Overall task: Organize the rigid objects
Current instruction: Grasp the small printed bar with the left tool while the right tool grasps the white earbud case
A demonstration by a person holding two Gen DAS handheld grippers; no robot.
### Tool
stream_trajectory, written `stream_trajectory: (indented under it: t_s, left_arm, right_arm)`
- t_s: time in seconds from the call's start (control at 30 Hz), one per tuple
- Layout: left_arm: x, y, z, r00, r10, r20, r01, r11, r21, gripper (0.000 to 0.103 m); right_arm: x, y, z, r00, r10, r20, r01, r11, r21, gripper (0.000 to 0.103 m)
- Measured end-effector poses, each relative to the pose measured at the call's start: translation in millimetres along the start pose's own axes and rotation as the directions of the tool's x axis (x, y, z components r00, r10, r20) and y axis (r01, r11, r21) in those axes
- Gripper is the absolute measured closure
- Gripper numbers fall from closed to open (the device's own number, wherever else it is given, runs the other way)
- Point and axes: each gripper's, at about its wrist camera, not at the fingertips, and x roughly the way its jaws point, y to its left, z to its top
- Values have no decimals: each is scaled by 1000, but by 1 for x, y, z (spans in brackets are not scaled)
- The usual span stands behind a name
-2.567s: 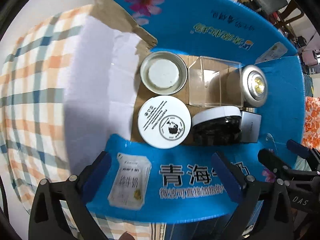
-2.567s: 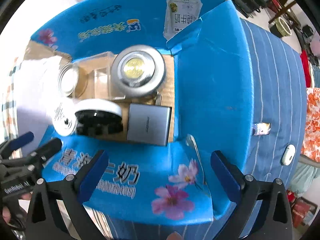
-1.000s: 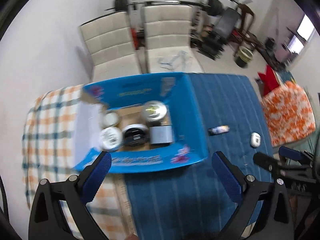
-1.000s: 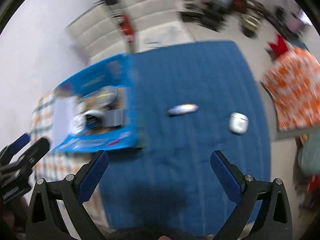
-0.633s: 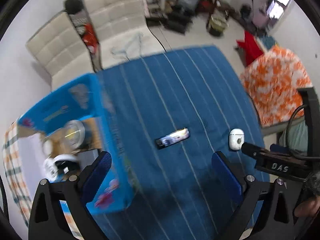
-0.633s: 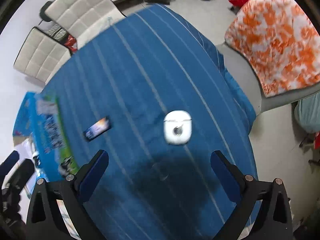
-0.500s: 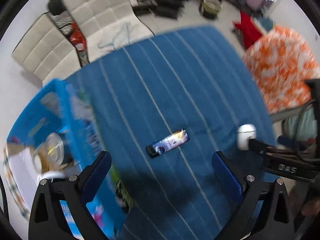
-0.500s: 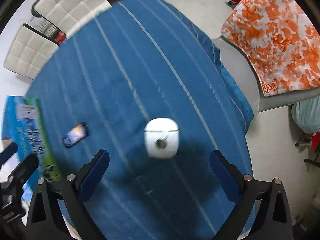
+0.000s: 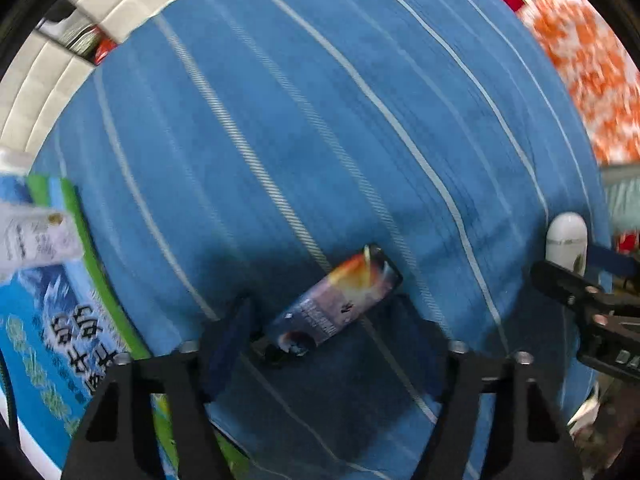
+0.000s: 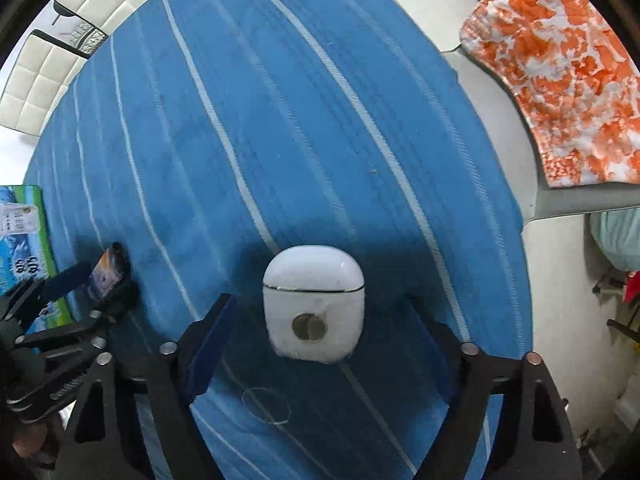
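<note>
Both grippers have dropped much closer to the blue striped cloth [image 10: 280, 120] on the tabletop than they were half a second ago. The left gripper [image 9: 332, 344] now hangs low over the small dark phone-like slab [image 9: 334, 306], which lies flat and askew on the cloth between its spread fingers [image 9: 228, 332], touching neither as far as I can see. A moment ago that slab sat well ahead of the gripper; now it fills the gap. The right gripper [image 10: 316, 344] has closed in the same way on the white earbud case [image 10: 314, 304]. The case rests on the cloth between wide-open fingers [image 10: 208, 344], with clear space on each side, its round mark facing the camera. The blue milk carton box [image 9: 44, 304], which filled both views earlier, has slid off to the left edge, near the slab but apart from it. An orange-and-white patterned cloth [image 10: 560, 80] lies beyond the tabletop's right edge.
</note>
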Motion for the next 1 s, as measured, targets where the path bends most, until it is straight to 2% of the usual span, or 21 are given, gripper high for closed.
stream_trajectory:
  t_s: [0.03,0.1,0.13,0.17,0.3,0.43,0.6,1.0]
  left_arm:
    - [-3,3,-1,1000,-5,7,6,999,-33,67]
    - [-6,12,-5,998,-54,16,56,989,-134,76]
    - [-6,14,-7,998,-62,20,65,985,-161,77]
    - [-7,16,-9,997,-68,29,72,980,-186,77]
    - [-5,13,-12,998,-53,46,61,978,-200,76]
    - [-3,-2,-3,1000,-1,29,5,989,-151,75]
    - [-9,-9,-5,998,8,61,5,979,-202,79]
    - [-45,-33,-80,988,-33,153,67,972,-224,82]
  right_arm:
    - [-2,0,0,1000,-17,12,17,1000,5,32]
    - [-4,-1,1,999,-45,25,44,999,16,42]
    - [-5,-1,2,998,-50,32,49,998,25,51]
    - [-7,-3,3,998,-55,35,54,998,28,53]
    - [-5,-2,6,997,-78,26,78,997,2,53]
    - [-4,10,7,991,-133,29,134,990,-45,53]
    - [-8,15,-1,988,-144,58,148,987,-70,54]
    - [-47,18,-38,992,-57,113,66,995,-77,54]
